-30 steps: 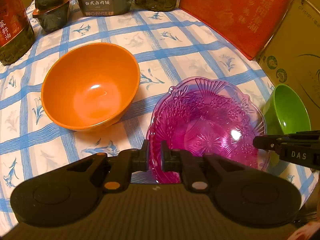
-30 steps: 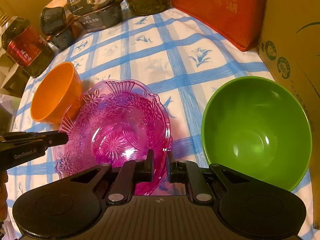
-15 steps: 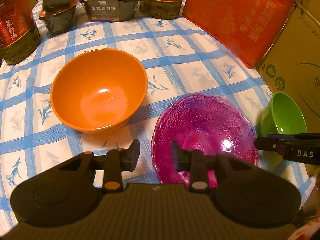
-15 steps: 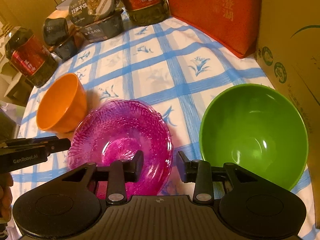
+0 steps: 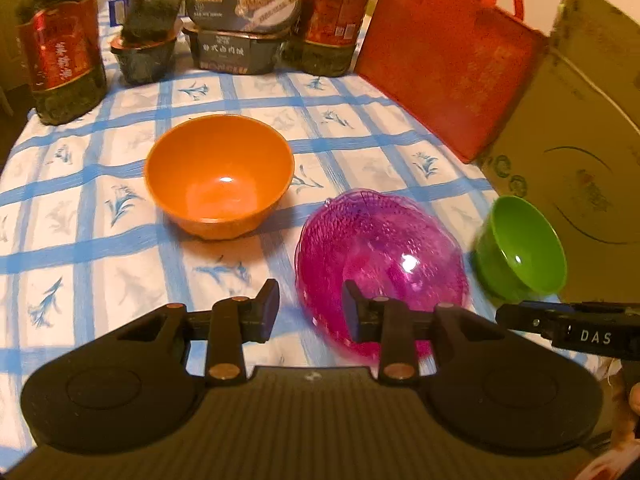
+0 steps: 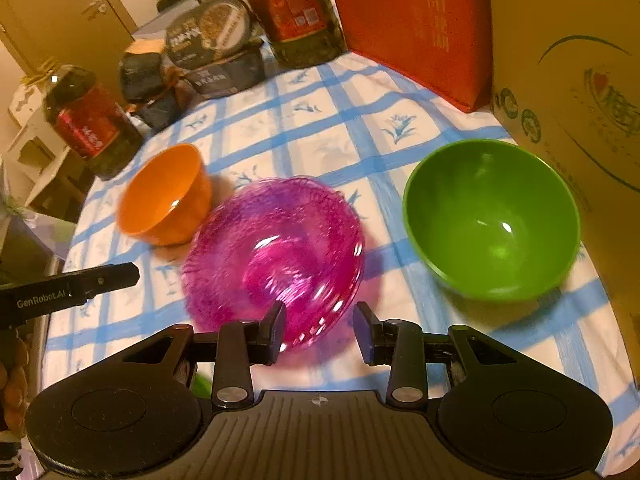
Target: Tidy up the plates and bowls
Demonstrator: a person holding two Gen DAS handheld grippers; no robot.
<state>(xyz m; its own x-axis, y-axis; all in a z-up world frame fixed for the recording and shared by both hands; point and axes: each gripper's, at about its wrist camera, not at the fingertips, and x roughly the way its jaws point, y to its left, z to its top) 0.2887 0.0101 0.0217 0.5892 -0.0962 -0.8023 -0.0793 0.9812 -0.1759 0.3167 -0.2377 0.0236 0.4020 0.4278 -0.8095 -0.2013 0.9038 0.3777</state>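
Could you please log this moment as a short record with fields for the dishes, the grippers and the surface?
surface: blue-checked tablecloth
centre: pink glass dish, blurred
left of it: orange bowl, upright, empty
right of it: green bowl, upright, empty
left gripper: open, holds nothing
right gripper: open, holds nothing

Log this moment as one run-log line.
left hand-held gripper: open | right hand-held gripper: open | pink dish: on table, between orange bowl and green bowl
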